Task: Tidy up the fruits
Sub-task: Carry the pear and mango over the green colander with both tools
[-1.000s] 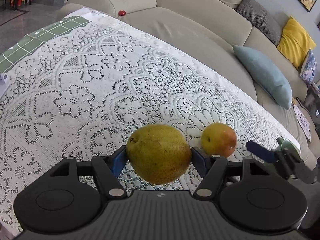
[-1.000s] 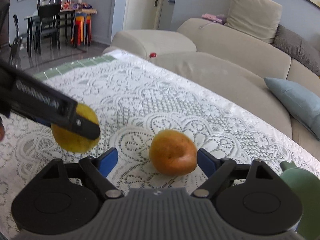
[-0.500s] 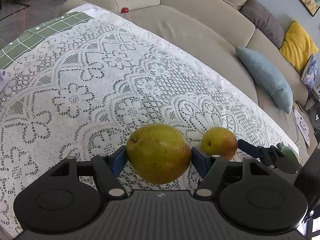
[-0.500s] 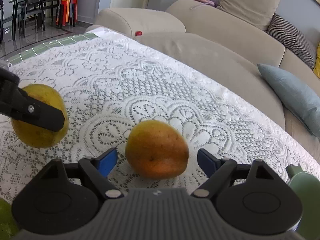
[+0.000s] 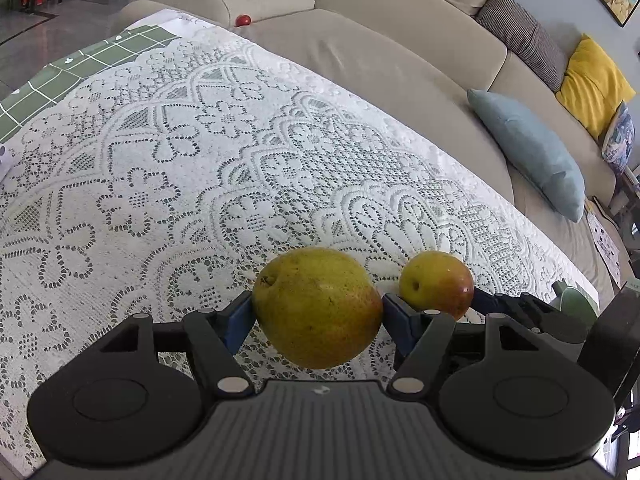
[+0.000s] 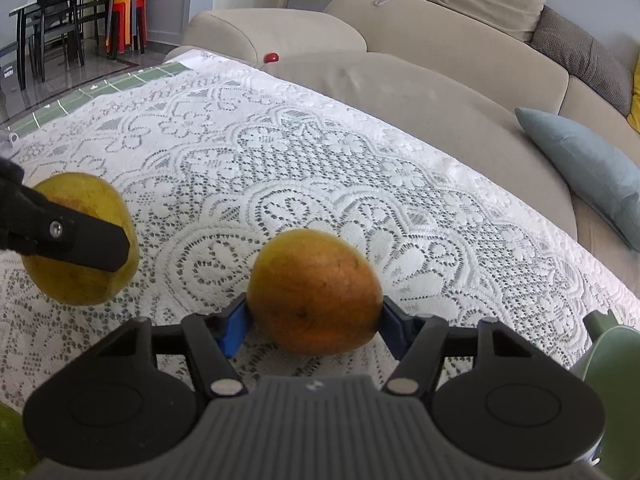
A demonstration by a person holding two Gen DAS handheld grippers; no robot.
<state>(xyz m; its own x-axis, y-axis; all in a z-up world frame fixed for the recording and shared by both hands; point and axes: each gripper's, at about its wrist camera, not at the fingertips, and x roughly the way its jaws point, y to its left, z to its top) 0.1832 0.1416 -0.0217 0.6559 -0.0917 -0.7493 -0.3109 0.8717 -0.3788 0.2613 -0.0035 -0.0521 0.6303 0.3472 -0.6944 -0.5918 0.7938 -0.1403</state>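
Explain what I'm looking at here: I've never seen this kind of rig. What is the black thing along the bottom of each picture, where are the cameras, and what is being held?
There is no robot. A person carries a two-finger gripper in each hand, and a wide-angle camera on each looks forward along its fingers, so the black body at the bottom is the tool itself.

The left wrist view shows the left gripper clamped on a yellow-green pear, lifted above the lace tablecloth.

The right wrist view shows the right gripper closing on a smaller orange-red fruit; its blue pads already touch both sides. That fruit looks to be resting on the cloth.

Each view also catches the other gripper's fruit. A green object sits at the right edge, and a sofa lies beyond.
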